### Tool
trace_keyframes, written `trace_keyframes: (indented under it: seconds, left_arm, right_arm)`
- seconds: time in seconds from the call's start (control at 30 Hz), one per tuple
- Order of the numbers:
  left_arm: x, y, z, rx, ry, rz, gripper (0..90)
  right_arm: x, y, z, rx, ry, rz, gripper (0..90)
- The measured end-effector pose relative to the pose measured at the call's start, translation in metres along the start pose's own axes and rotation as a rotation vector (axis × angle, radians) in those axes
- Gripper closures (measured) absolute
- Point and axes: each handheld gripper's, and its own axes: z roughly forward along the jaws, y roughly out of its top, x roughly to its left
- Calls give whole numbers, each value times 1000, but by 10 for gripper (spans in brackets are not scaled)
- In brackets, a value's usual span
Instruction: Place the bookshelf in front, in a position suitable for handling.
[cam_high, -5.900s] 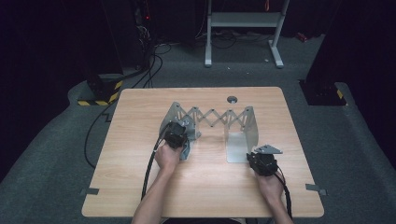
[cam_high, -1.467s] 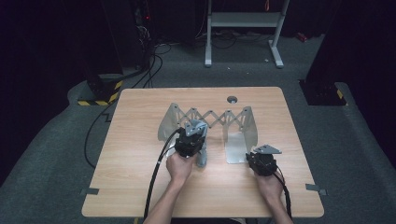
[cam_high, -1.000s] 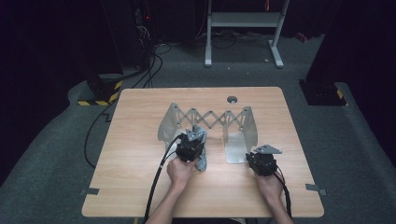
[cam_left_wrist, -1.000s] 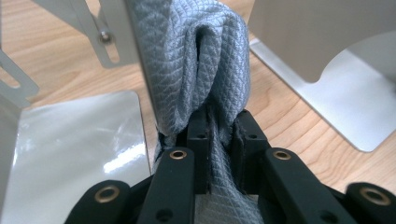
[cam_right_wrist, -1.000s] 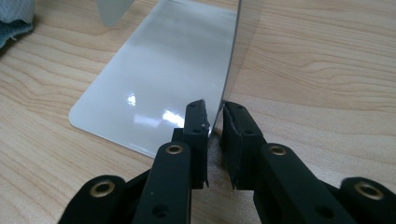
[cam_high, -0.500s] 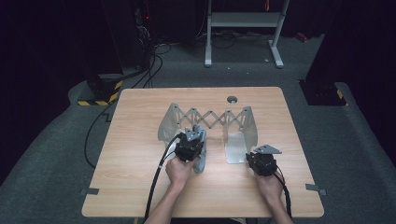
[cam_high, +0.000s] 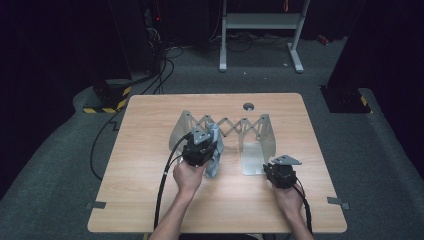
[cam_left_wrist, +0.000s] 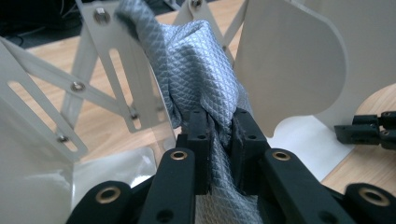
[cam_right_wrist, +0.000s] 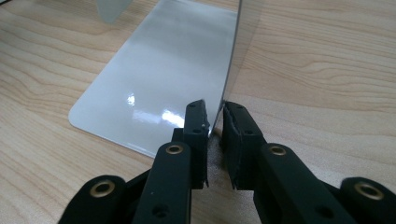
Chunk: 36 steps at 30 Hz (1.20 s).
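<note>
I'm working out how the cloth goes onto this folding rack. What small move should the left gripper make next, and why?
Probably carry the grey cloth a little higher and over the rack. The left gripper is shut on the cloth, which hangs bunched between the rack's end plates, while the right gripper clamps the right end plate's edge, steadying it.

Grey quilted cloth (cam_left_wrist: 205, 79) bunched between left gripper (cam_left_wrist: 218, 135) jaws, draped onto white accordion rack (cam_high: 235, 125); right gripper (cam_right_wrist: 215, 122) pinches rack's end plate.

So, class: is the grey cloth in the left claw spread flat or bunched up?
Bunched up. The grey cloth is gathered into folds and pinched between the left claw jaws, hanging in front of the white expanding rack, not lying flat.
</note>
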Motion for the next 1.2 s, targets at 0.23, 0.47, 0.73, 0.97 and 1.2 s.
trace_keyframes:
  seconds: [0.23, 0.47, 0.73, 0.97, 1.2]
  left_arm:
    - [1, 8, -2, -9, 0, 5, 796]
    - [3, 17, -4, -20, -1, 3, 795]
    - [3, 10, 3, -3, 6, -6, 795]
    - [1, 3, 4, -4, 18, -2, 796]
    - [-3, -3, 8, 11, 24, 2, 796]
  right_arm:
    - [0, 0, 0, 0, -1, -2, 802]
    - [0, 0, 0, 0, -1, -1, 802]
    - [0, 0, 0, 0, -2, -2, 802]
    - [0, 0, 0, 0, -2, -2, 802]
    - [0, 0, 0, 0, -3, -3, 802]
